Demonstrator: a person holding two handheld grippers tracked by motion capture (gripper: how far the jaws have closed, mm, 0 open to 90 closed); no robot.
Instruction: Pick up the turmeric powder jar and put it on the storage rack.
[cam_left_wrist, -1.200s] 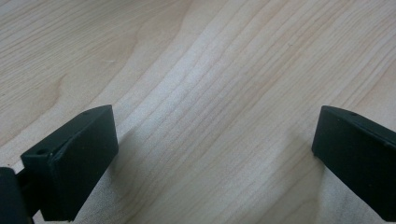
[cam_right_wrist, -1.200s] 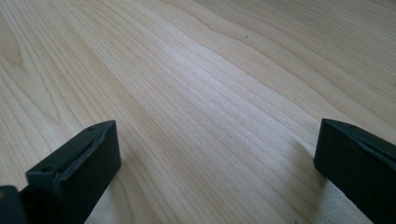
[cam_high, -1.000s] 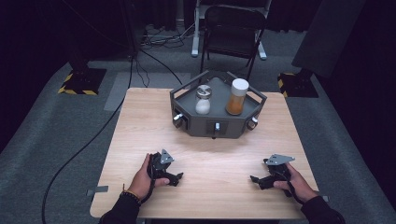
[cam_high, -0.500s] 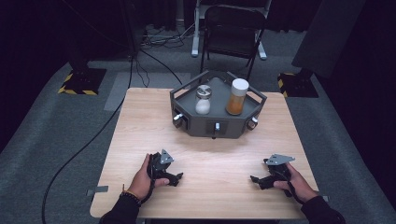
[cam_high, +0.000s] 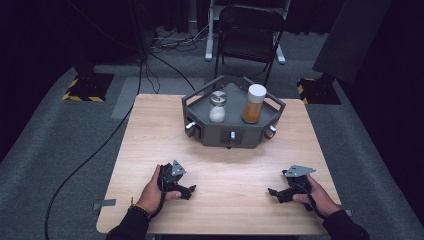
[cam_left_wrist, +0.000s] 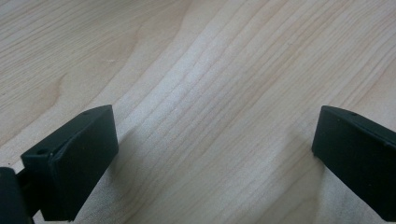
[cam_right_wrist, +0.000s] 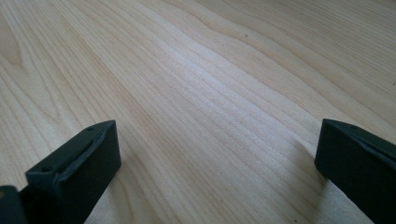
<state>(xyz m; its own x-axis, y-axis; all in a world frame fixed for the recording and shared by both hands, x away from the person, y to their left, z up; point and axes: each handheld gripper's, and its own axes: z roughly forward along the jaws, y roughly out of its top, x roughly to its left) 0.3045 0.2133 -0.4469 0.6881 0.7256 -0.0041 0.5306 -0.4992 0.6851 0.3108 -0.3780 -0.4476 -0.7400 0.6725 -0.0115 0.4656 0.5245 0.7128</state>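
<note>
Underneath everything lies a pale wooden worktop (cam_high: 220, 150) with fine, wavy grain, rectangular and matt. Toward its 12 o'clock edge stands a dark grey tray (cam_high: 200, 107), angular and many-sided, with low walls and small metal knobs along its front faces. Inside it, a glass jar (cam_high: 217, 106) with a metal lid and white contents stands upright at the left, and a taller jar (cam_high: 254, 104) with a white cap and amber contents stands upright just beside it at the right.

At about 7 o'clock on the worktop, the left gripper (cam_high: 187, 190) rests low on the wood, held by a hand (cam_high: 152, 190) whose forearm comes in from the near edge; its tip points toward 4 o'clock. At about 5 o'clock, the right gripper (cam_high: 274, 192) lies likewise in the other hand (cam_high: 315, 195), its tip pointing toward 9 o'clock. Each carries a grey three-cornered plate. The two are well apart from each other and from the tray.

Both pairs of black, blocky jaws stand wide apart, gripping nothing, with bare wood between them.

Beyond the worktop, a dark folding chair (cam_high: 250, 30) stands on grey carpet, and a black cable (cam_high: 90, 155) trails across the floor at 9 o'clock.
</note>
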